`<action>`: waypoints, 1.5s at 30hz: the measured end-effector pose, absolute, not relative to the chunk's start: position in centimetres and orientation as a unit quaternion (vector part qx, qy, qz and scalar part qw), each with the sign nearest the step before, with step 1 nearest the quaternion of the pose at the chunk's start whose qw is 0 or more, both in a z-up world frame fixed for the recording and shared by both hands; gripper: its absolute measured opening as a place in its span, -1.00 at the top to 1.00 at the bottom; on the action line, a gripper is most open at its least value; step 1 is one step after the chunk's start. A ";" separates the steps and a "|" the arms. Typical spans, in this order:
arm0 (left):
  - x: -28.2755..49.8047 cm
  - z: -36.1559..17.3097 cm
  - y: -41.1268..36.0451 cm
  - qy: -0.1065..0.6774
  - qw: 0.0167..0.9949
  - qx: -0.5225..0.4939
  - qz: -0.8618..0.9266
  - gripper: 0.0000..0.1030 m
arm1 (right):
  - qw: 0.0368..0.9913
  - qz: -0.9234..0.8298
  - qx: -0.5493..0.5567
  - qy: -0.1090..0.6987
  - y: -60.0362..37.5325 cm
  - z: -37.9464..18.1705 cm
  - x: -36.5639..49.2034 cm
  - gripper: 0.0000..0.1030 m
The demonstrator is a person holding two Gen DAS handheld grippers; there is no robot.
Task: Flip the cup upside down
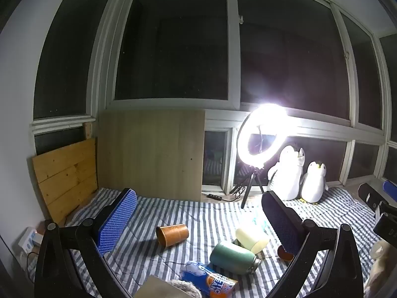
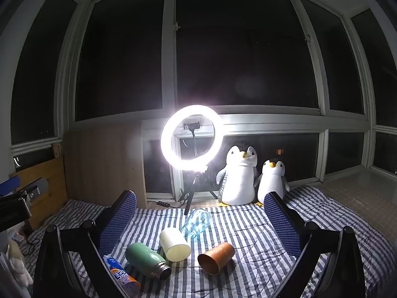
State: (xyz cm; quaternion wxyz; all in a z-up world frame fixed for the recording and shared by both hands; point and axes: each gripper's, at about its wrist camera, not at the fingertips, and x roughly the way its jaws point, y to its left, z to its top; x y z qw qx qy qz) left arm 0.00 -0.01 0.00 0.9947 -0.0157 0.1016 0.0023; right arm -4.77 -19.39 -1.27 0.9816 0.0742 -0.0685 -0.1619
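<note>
Several containers lie tipped over on a striped bed cover (image 1: 223,213), and in the left wrist view the nearest candidate for the task is a copper-brown cup (image 1: 172,234) on its side, mouth turned toward the lower left. The left hand-held gripper (image 1: 198,223) hangs above it with its fingers spread wide and nothing between them. Beside the cup lie a cream cup (image 1: 251,239), a green flask (image 1: 233,257) and a blue-and-orange snack packet (image 1: 211,280). Another brown rim peeks out behind the right finger (too hidden to say more).

The right wrist view shows the right hand-held gripper (image 2: 199,223) likewise spread and empty, over a brown cup (image 2: 216,257) lying on its side with its mouth toward the camera. Which cup is meant, I cannot tell. A clear glass jar (image 2: 196,223) lies further back.

The cup looks light, thin-walled and stiff, probably smooth enough to slip or roll, so I would pinch it across the body near the middle, not at the rim.

The cover is soft and wrinkled, so an inverted cup may settle unevenly. Behind stand a ring light (image 2: 194,141) on a tripod, two plush penguins (image 2: 239,173) and dark windows.
</note>
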 end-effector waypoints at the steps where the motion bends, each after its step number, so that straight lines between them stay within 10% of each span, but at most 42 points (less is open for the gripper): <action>1: 0.0 0.0 0.0 0.102 0.995 -0.016 0.002 -0.99 | 0.982 -0.161 0.074 -0.068 -19.5 -1.3 -4.8 -0.98; 45: 1.2 -0.9 -0.8 0.119 0.993 -0.009 0.001 -0.99 | 0.983 -0.165 0.064 -0.058 -19.2 -0.9 -4.4 -0.98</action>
